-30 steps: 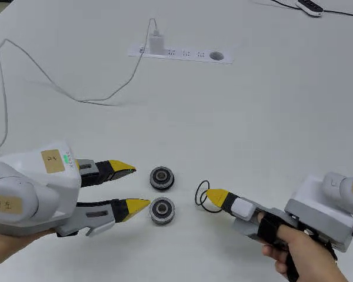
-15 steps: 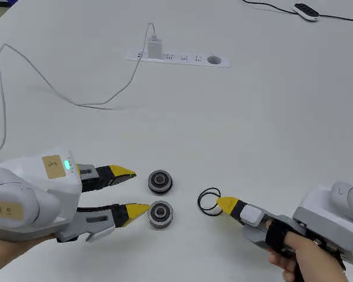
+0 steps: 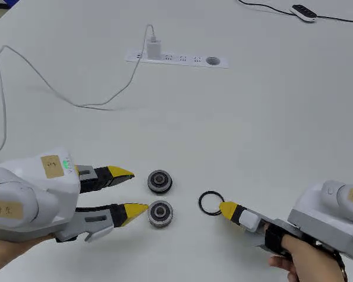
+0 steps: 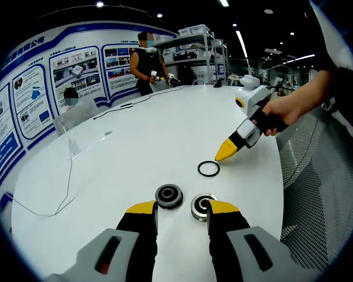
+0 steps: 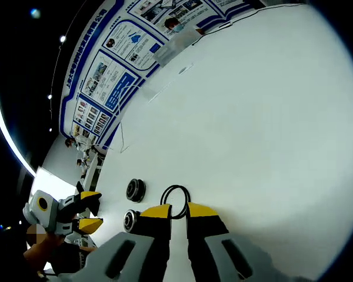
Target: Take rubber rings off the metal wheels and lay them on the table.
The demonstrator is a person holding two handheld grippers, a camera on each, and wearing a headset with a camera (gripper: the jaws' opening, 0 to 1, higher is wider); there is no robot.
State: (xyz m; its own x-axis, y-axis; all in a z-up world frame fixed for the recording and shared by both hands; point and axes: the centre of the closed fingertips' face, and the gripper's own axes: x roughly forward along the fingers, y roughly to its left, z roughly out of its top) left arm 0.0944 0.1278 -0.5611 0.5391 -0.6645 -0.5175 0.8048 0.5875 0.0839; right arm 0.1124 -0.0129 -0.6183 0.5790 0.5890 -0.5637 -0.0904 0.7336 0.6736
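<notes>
**Rubber ring (image 3: 211, 203) flat on the table, both claws empty**

The rubber ring lies on the white table (image 3: 265, 117), just ahead of my right gripper (image 3: 226, 208), whose jaws stand narrowly apart. My left gripper (image 3: 139, 190) gapes wide beside the two metal wheels (image 3: 159, 181), one tip next to the nearer wheel (image 3: 160, 212).

Right gripper (image 3: 226, 208) backing away toward 4 o'clock in head view. Its yellow tip is ending up just at the 4 o'clock edge of rubber ring (image 3: 210, 203) instead of pinching it. Ring losing its squashed, raised look from a second ago and lying flat and round on table (image 3: 253, 129), free of jaws. Ring sitting slightly farther out at 3 o'clock from nearer wheel (image 3: 160, 212) than before. In right gripper view, ring resting on table just past tips at 12 o'clock.
</notes>
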